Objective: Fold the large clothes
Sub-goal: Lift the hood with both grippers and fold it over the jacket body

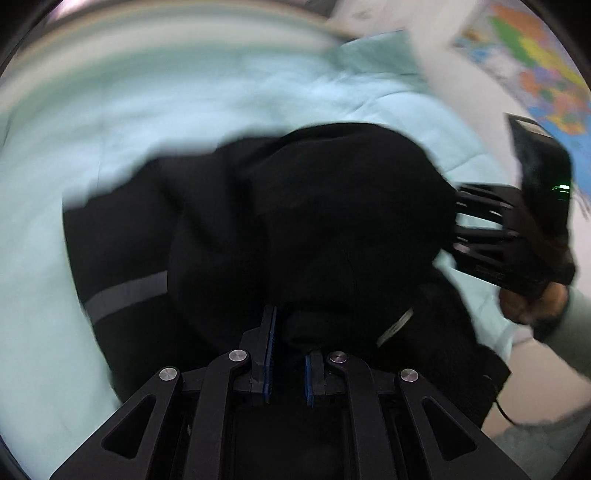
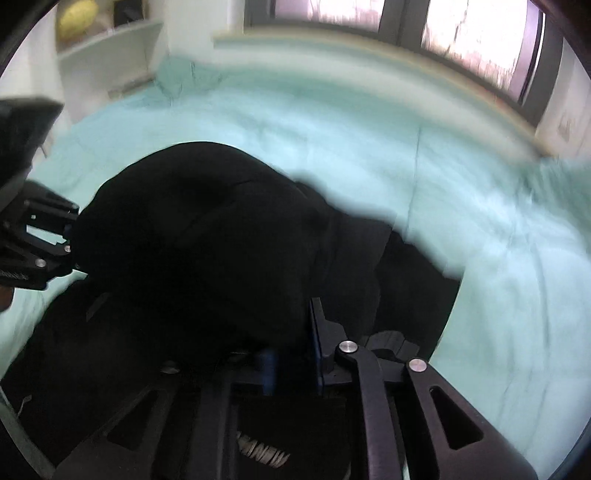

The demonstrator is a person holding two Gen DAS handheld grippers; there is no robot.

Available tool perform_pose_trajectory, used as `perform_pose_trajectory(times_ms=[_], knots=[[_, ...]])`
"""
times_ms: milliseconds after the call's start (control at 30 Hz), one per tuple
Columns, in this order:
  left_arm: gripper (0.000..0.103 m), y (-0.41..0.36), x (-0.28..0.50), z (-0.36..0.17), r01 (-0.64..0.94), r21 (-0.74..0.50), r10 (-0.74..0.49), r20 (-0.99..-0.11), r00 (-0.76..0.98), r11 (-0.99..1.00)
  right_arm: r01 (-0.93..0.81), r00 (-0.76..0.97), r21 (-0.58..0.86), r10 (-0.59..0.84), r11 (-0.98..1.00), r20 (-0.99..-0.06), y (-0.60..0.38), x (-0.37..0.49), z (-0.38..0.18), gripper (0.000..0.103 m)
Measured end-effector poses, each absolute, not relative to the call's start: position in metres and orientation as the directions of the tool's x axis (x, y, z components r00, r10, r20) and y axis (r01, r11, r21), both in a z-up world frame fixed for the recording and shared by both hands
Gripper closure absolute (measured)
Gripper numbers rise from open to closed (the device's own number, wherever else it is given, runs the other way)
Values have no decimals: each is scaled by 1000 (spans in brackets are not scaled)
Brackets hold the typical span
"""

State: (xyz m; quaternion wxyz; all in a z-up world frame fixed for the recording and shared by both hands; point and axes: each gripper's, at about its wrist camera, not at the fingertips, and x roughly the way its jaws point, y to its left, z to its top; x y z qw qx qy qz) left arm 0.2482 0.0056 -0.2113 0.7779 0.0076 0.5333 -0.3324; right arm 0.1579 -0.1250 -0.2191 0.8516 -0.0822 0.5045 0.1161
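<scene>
A large black garment (image 1: 332, 206) with a grey stripe (image 1: 125, 291) hangs bunched over the pale mint bed (image 1: 147, 110). My left gripper (image 1: 290, 332) is shut on a fold of it, with black cloth pinched between the blue pads. In the left wrist view my right gripper (image 1: 458, 218) reaches in from the right, its fingers buried in the cloth. In the right wrist view the garment (image 2: 203, 229) fills the middle; my right gripper (image 2: 291, 332) has fabric between its jaws, and cloth covers the left finger. My left gripper (image 2: 72, 236) grips the garment's far left edge.
The mint bedspread (image 2: 443, 184) spreads around the garment. A window (image 2: 461, 29) runs behind the bed, and white shelves (image 2: 110, 40) stand at the back left. A coloured wall map (image 1: 535, 55) hangs at the right. A person's hand (image 1: 528, 302) holds the right gripper.
</scene>
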Motion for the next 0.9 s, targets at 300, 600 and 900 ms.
perform_pose_trajectory(times_ms=[300,600,900], knots=[[89,47,252,-181,405,-422,-544,-800,254,811,-151,418,151,201,977,-886,-170,170,-183,55],[85,27,289,-87,548,-496,-716,-622,317,674,-145,565,259,295,955,-771,-135,237,-110,55],[80,25,325,-126,468,-519,-685,-653,323,716,-93,465,302,310,949,-830,-128,279,-141,55]])
